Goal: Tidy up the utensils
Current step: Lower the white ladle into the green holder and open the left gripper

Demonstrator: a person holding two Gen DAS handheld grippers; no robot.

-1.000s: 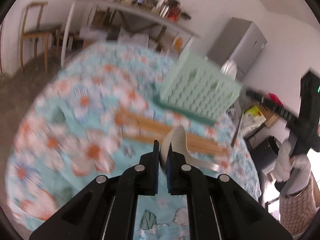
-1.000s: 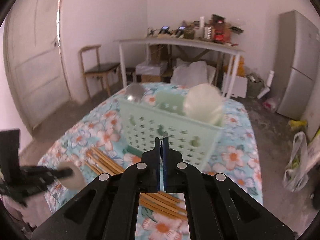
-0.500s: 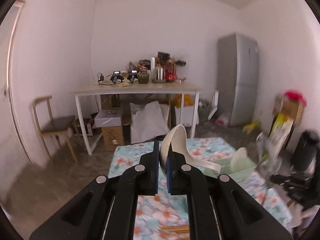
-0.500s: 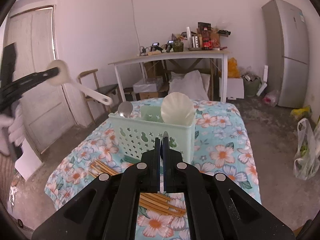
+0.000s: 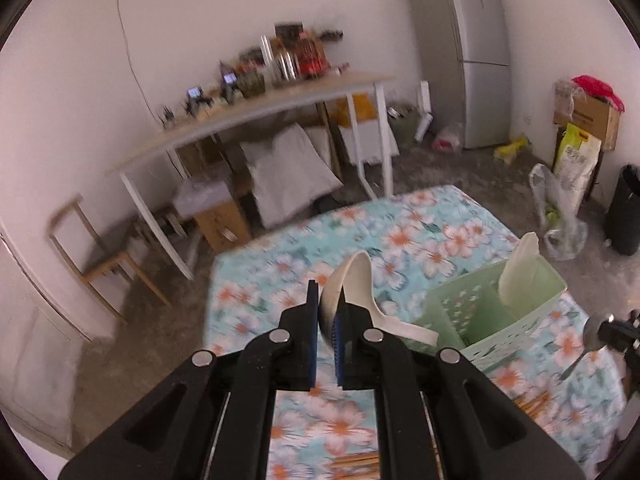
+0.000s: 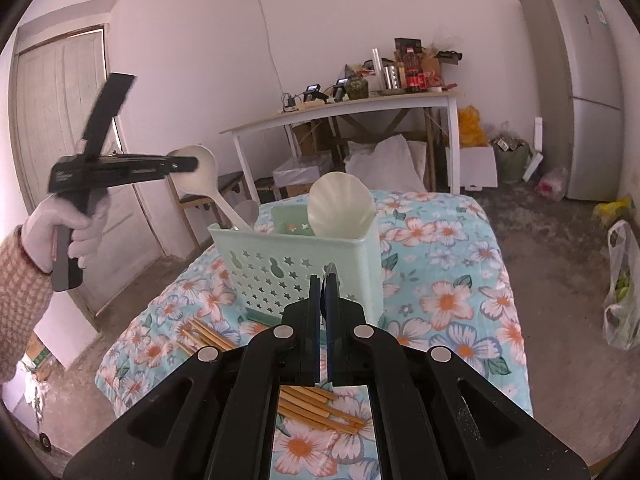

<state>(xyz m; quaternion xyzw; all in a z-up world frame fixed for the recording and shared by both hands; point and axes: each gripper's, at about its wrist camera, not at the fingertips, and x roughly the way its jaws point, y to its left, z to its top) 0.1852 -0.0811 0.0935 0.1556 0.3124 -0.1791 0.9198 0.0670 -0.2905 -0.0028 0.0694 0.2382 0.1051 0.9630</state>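
Left gripper [image 5: 328, 300] pinches a white spoon [image 5: 352, 280] by the bowel end, handle trailing down toward the basket [image 5: 532, 320]; jaws are easing open around it, pads not yet clear of it. From the right wrist view the spoon [image 6: 200, 172] hangs above the basket's [image 6: 360, 256] left compartment, handle tip just at or inside the rim, can't tell which.

Right gripper [image 6: 324, 284] is pressed together. A thin metal edge shows at its tips; in the left view it seems to pinch a metal spoon [image 5: 588, 340] near the basket's right side.

Done so far: a white shell-shaped scoop [image 6: 340, 208] stands in the basket, plus one greyish spoon [image 6: 248, 210] at the back left.

Left: white spoon still to drop in, metal spoon to place, and the chopsticks [image 6: 316, 404] lying loose on the tablecloth [image 6: 460, 300] in front of the basket. Roughly halfway, I'd say.
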